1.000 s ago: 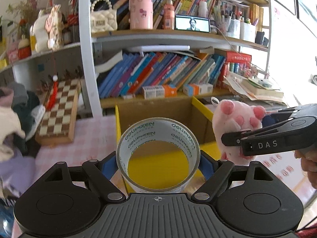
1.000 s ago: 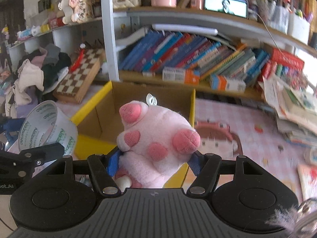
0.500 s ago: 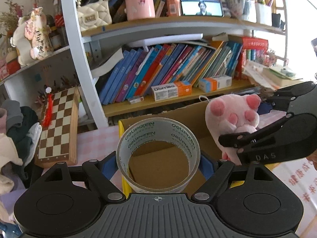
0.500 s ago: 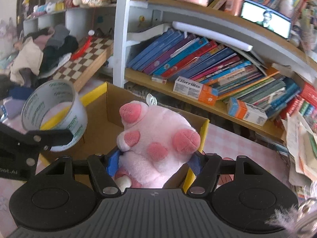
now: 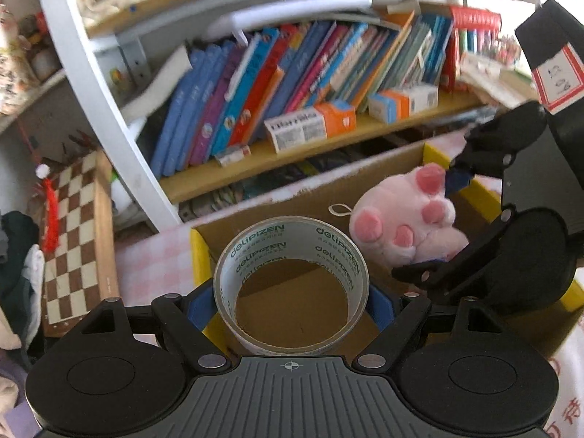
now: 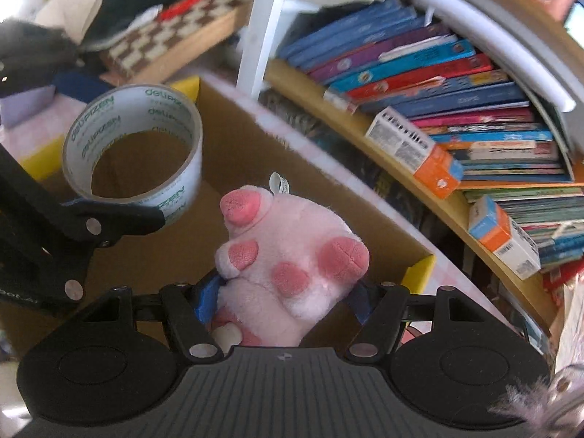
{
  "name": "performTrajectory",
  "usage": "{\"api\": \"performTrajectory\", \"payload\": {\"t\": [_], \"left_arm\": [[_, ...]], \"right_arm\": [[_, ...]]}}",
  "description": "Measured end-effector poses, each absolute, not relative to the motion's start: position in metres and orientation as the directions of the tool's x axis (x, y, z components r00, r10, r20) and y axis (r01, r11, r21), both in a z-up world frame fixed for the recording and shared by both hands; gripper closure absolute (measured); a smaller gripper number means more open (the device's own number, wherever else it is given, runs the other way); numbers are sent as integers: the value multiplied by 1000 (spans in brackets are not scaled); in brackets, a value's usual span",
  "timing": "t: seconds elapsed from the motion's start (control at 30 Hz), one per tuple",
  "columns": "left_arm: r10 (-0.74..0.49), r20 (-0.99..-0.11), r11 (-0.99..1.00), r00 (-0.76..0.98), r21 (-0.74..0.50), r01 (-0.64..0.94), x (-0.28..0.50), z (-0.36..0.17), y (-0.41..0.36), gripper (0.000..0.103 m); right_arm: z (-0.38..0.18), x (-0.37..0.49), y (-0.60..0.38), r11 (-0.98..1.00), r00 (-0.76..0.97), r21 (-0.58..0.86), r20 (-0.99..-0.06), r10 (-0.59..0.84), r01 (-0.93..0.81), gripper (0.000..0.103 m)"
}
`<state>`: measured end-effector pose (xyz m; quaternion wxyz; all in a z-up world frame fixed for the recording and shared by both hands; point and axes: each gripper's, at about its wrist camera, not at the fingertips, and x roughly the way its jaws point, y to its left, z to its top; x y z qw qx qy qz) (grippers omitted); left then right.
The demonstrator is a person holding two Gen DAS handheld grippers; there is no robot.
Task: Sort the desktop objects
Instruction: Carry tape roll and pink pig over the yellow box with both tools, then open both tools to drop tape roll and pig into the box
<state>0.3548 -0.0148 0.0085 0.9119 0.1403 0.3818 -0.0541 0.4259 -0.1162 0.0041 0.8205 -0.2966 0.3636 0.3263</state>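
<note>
Tape roll (image 5: 291,252), clear with green lettering, sits gripped between the blue pads of your left gripper (image 5: 291,304), the jaws spread wide around its outer wall and the open core facing you. It hangs over the near left corner of the cardboard box (image 5: 292,197), whose brown floor shows through the ring. Your right gripper (image 6: 283,294) is closed on the pink plush toy (image 6: 288,252), its pads pressing the soft body from both sides, darker pink paw pads turned up toward the camera and a small white tag at the top. The toy is held above the box interior, to the right of the tape. Yellow flaps (image 6: 419,272) edge the box. Beyond the box stands a bookshelf (image 5: 328,138) packed with leaning books (image 5: 255,84), and a chessboard (image 5: 69,241) lies to the left beside a heap of clothes (image 6: 73,11).
</note>
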Motion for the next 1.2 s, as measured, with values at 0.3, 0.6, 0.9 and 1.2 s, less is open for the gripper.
{"api": "performTrajectory", "payload": {"t": [0.3,0.6,0.9,1.2], "left_arm": [[43,-769,942,637,244,231,376,-14,-18,19],[66,-779,931,624,272,242,378,-16,-21,18],[76,-754,927,653,294,232,370,-6,-21,14],[70,-687,940,724,288,183,350,18,-23,9]], "right_arm": [[-13,438,-108,542,477,-273,-833,281,-795,35],[-15,435,-102,503,520,-348,-815,253,-791,29],[-9,437,-105,514,536,-349,-798,275,-783,13],[9,431,-120,570,544,-299,-774,325,-765,11]]}}
